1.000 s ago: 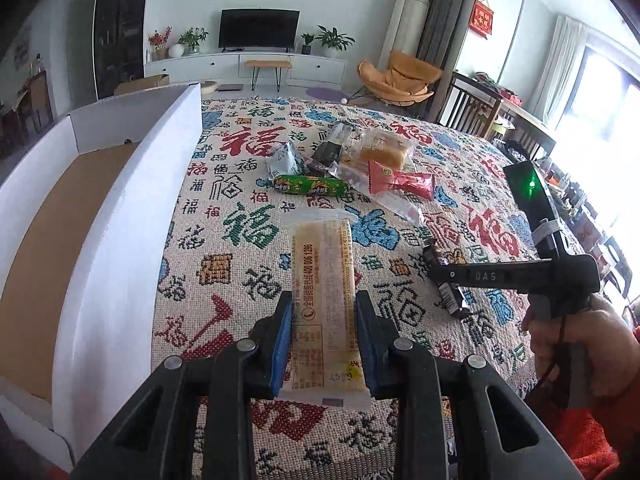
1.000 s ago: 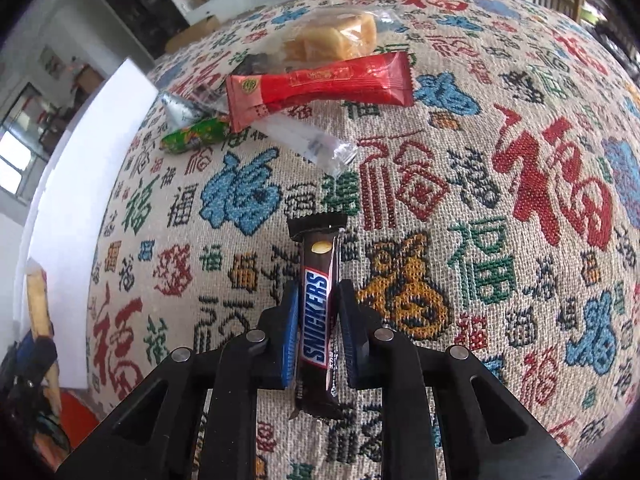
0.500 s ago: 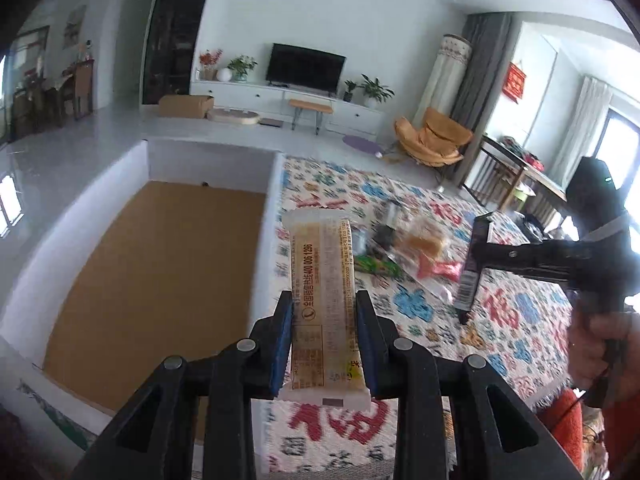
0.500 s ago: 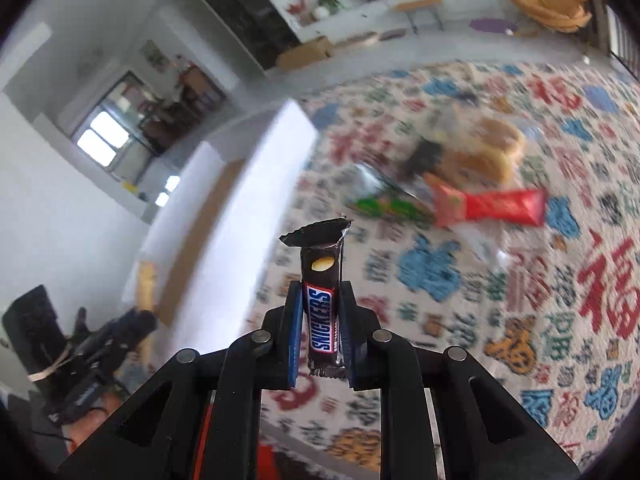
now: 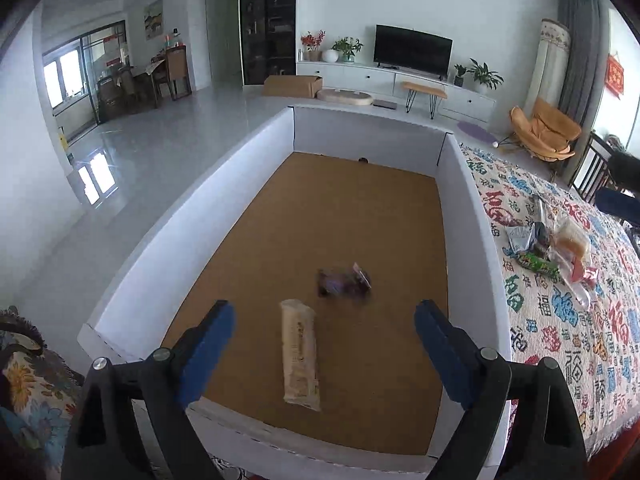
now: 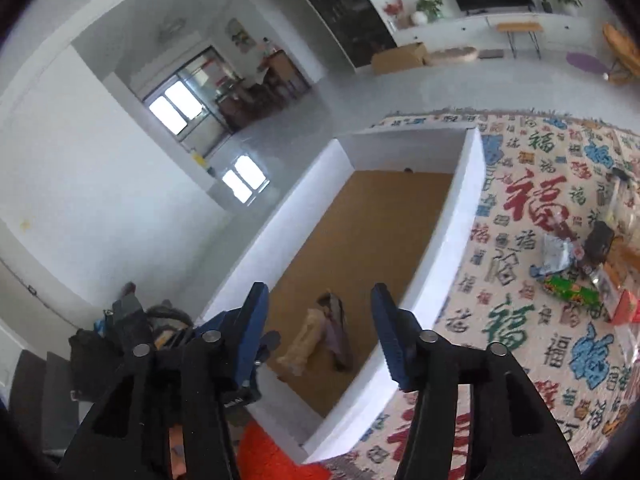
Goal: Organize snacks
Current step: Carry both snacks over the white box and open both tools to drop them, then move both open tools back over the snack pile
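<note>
We see a white-walled box (image 5: 460,216) with a brown floor holding two snacks: a pale long wafer pack (image 5: 300,354) lying near the front wall and a dark chocolate bar (image 5: 344,282), blurred, just beyond it. Most of the box floor is bare. Our left gripper (image 5: 324,344) is opening, spread wide with nothing between its jaws; our right gripper (image 6: 320,328) is also opening, empty. More snacks (image 5: 552,248) lie in a pile on the patterned desk cloth (image 5: 560,340), right of the box wall.

Matt cardboard box (image 5: 264,184); woven cloth (image 5: 560,320); glossy wrappers (image 5: 536,262).
</note>
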